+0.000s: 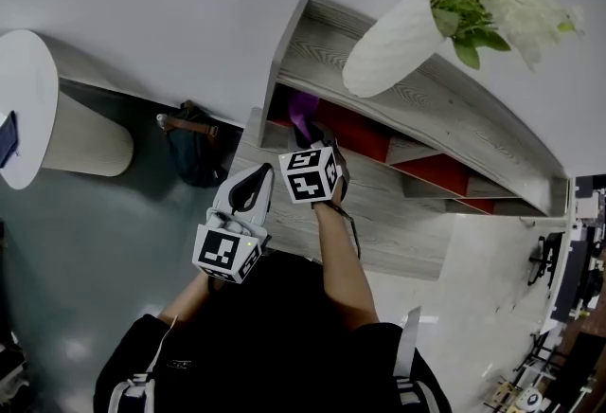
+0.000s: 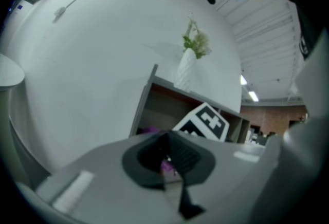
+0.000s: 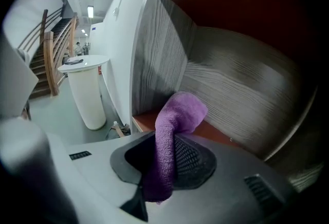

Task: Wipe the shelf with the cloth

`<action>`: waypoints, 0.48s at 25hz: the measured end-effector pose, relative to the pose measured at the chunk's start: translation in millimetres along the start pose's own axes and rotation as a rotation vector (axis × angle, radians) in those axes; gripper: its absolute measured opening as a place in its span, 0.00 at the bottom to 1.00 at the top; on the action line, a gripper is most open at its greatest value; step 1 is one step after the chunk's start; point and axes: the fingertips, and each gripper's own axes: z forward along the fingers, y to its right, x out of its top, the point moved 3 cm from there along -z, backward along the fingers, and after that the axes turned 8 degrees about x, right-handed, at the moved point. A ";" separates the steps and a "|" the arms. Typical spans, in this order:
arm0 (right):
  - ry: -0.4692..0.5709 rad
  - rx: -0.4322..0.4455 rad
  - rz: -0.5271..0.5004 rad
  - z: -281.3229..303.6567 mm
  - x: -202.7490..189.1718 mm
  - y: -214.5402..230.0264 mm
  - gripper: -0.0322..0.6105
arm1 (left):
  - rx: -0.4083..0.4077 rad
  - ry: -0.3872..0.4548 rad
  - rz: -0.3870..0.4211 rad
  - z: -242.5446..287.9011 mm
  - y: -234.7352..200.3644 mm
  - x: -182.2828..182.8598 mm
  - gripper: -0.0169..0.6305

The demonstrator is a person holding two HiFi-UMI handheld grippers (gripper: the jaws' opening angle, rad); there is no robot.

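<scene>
The purple cloth [image 3: 174, 130] is sitting clamped between the jaws of the right gripper [image 3: 164, 152]. Its free end is standing up above the pads and folding over toward 1 o'clock. It is hanging inside the end compartment of the shelf [image 3: 231, 79], in front of the grey wood-grain panels and above a red-brown board. Whether it is touching any board cannot be told.

In the head view the cloth [image 1: 303, 115] is showing at 12 o'clock from the right gripper [image 1: 317, 141]. It is sitting at the mouth of the shelf [image 1: 454, 108], under the top board and beside the end wall.

The left gripper [image 1: 248, 193] is hanging at 7 o'clock from the right one, outside the shelf over its lower grey board. In its own view the left gripper [image 2: 167, 159] is holding its jaws together, or all but, with nothing between them. Only a sliver of purple is showing past them.

A white vase [image 1: 393, 46] with green and white flowers is standing on the shelf's top board, at 1 o'clock from the cloth. At 9 o'clock a dark bag [image 1: 194, 153] is lying on the floor against the wall. Farther the same way, a white round pedestal table [image 1: 28, 108] is standing. In the right gripper view a staircase [image 3: 49, 48] is rising beyond that table [image 3: 85, 71].
</scene>
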 end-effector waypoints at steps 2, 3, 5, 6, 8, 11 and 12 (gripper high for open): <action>-0.001 -0.007 0.007 -3.2 -4.1 3.7 0.16 | -0.011 -0.003 0.001 1.2 4.5 -1.3 0.03; -0.001 -0.010 0.011 -4.8 -6.0 5.5 0.16 | -0.016 -0.005 0.003 1.7 6.6 -1.6 0.03; 0.000 -0.017 0.017 -8.1 -9.5 9.0 0.16 | -0.025 -0.007 0.007 2.8 10.3 -1.9 0.03; 0.000 -0.020 0.020 -9.7 -11.2 10.6 0.16 | -0.029 -0.009 0.007 3.3 12.1 -2.4 0.03; -0.001 -0.026 0.028 -13.0 -14.8 14.0 0.16 | -0.037 -0.012 0.008 4.5 16.0 -3.4 0.03; 0.000 -0.035 0.043 -17.3 -20.2 19.9 0.16 | -0.051 -0.016 0.011 7.4 22.4 -4.7 0.03; 0.002 -0.036 0.050 -18.6 -21.9 22.0 0.16 | -0.056 -0.017 0.012 8.6 24.4 -5.1 0.03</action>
